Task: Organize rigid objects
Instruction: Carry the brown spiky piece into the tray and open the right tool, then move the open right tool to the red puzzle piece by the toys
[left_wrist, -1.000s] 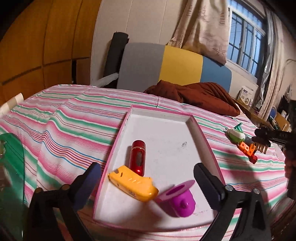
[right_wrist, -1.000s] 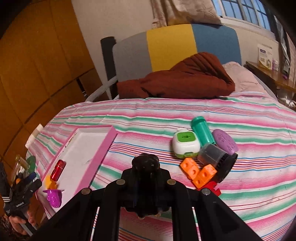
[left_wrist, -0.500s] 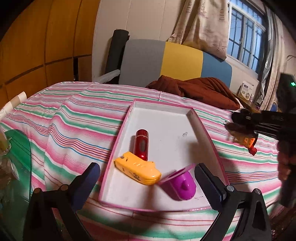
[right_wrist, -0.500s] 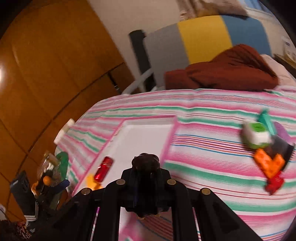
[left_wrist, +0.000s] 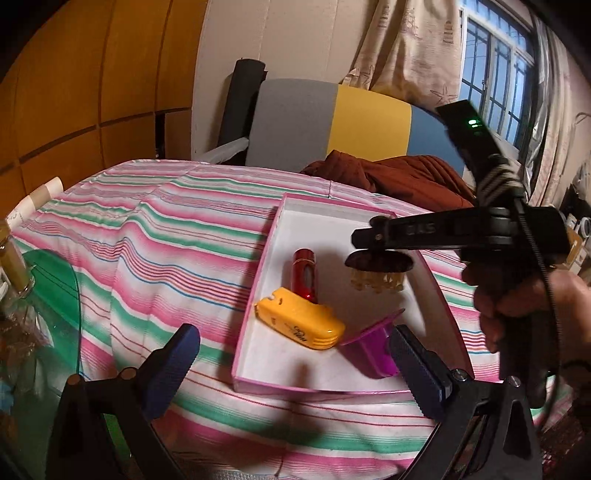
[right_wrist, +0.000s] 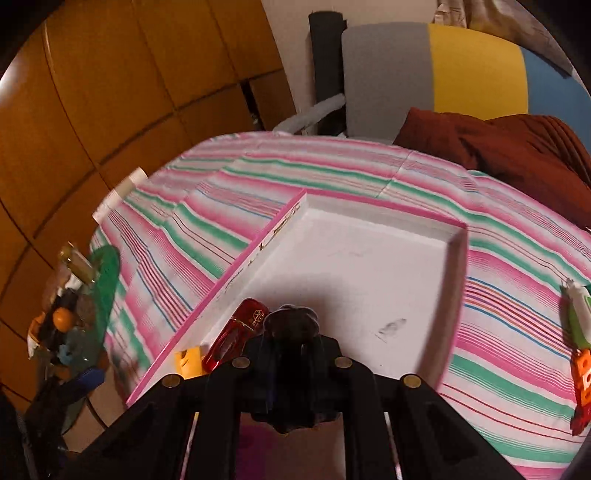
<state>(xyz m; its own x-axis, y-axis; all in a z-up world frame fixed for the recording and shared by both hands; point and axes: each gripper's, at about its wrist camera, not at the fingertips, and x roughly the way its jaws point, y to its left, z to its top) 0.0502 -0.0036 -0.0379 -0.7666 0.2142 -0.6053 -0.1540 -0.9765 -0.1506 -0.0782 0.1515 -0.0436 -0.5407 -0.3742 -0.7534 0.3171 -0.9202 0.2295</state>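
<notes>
Writing: the right gripper (left_wrist: 373, 236) carries raised lettering on its arm, too blurred to read; the red tube (left_wrist: 305, 274) has a small gold emblem near its cap in the right wrist view, not legible; the yellow case (left_wrist: 300, 323) has a small dark mark on its side, unreadable.
Right gripper: jaws pressed together on a dark brush (left_wrist: 378, 263), oval-backed with pale bristles pointing down; in the right wrist view the brush (right_wrist: 292, 325) sticks out between the closed fingers (right_wrist: 325, 354).
Brush position: held in the air over the tray (left_wrist: 334, 206), above its white floor, to the right of the red tube and beyond the purple cup (left_wrist: 373, 350); not touching the tray.
Left gripper: (left_wrist: 291, 365) wide open and holding nothing; its blue-padded fingers (left_wrist: 173, 365) sit low at the tray's near end, one left of the tray over the cloth, the other in front of the purple cup.
Tray: pink-rimmed, white inside, lying on the striped cloth (left_wrist: 166, 236).
Tray contents: red tube lengthwise by the left wall; yellow case just in front of it, touching or nearly so; purple cup tipped over at the near right, beside the case.
Outside the tray: an orange block (right_wrist: 583, 376) and a green-and-white toy (right_wrist: 578, 314) on the cloth, well to the right.
Hand: a hand (left_wrist: 517, 306) grips the right gripper's handle.
</notes>
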